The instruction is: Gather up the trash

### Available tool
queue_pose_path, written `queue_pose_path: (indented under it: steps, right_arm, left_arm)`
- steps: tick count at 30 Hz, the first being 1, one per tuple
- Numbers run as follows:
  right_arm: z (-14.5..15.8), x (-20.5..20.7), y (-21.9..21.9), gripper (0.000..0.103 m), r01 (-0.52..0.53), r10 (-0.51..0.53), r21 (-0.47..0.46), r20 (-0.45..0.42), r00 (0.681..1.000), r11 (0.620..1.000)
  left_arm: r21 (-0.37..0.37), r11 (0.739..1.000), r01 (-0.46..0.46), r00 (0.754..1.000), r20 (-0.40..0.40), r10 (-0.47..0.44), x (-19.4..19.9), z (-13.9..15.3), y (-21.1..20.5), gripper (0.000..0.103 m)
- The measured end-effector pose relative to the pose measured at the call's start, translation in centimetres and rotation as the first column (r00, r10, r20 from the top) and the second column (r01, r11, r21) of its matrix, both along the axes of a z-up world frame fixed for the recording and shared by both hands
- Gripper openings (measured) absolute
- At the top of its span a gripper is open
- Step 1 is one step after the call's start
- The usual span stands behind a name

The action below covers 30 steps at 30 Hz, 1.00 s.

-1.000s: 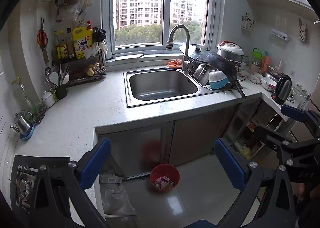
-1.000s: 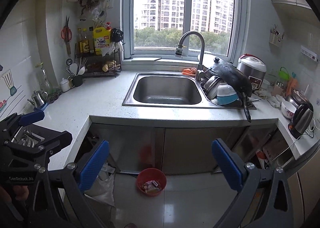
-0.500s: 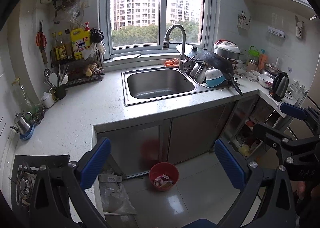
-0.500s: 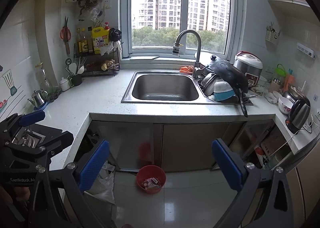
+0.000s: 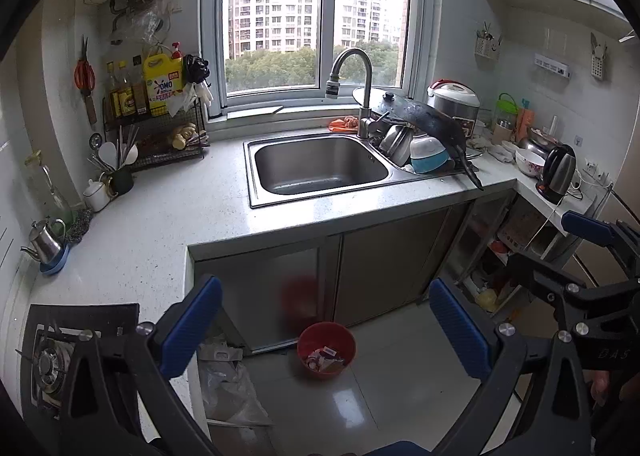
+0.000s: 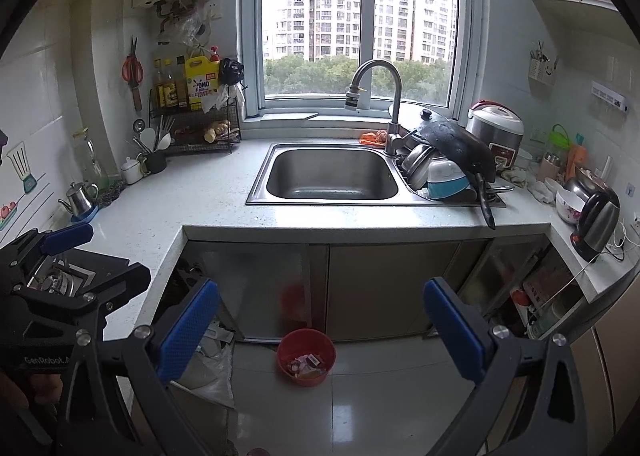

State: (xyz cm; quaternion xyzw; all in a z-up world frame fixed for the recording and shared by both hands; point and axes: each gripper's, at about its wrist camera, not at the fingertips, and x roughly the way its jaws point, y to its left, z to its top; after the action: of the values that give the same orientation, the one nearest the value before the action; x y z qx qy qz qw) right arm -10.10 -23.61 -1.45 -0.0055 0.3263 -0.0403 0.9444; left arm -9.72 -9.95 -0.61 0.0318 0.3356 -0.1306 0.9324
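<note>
A small red bin (image 5: 326, 349) (image 6: 306, 356) holding bits of wrappers stands on the tiled floor in front of the sink cabinet. Orange scraps (image 5: 344, 123) (image 6: 372, 137) lie on the counter behind the faucet base. A crumpled clear plastic bag (image 5: 228, 388) (image 6: 208, 372) sits on the floor under the left counter. My left gripper (image 5: 324, 340) is open and empty, high above the floor, with the bin between its blue pads. My right gripper (image 6: 318, 332) is open and empty too. Each gripper shows at the other view's edge.
A steel sink (image 5: 320, 170) is set in the speckled counter (image 5: 152, 224). Stacked pots, a wok and bowls (image 5: 424, 136) fill the drainer. A kettle (image 5: 556, 174) stands on the right counter, a gas hob (image 5: 52, 360) at the left, a rack of bottles (image 5: 156, 124) by the window.
Both views have drifted slightly right and back, so the sink and bin sit a little more to the left in frame. Both grippers stay open and empty.
</note>
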Motion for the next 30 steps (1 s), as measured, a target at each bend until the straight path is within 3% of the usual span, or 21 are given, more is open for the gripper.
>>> queue_pose_path:
  steps: [30]
  right_arm:
    - [0.0,-1.0,0.3,0.102,0.009,-0.009,0.004,-0.013,1.000,1.000]
  left_arm:
    - [0.043,0.999,0.021,1.000,-0.008,-0.020,-1.1,-0.3,-1.2,0.103]
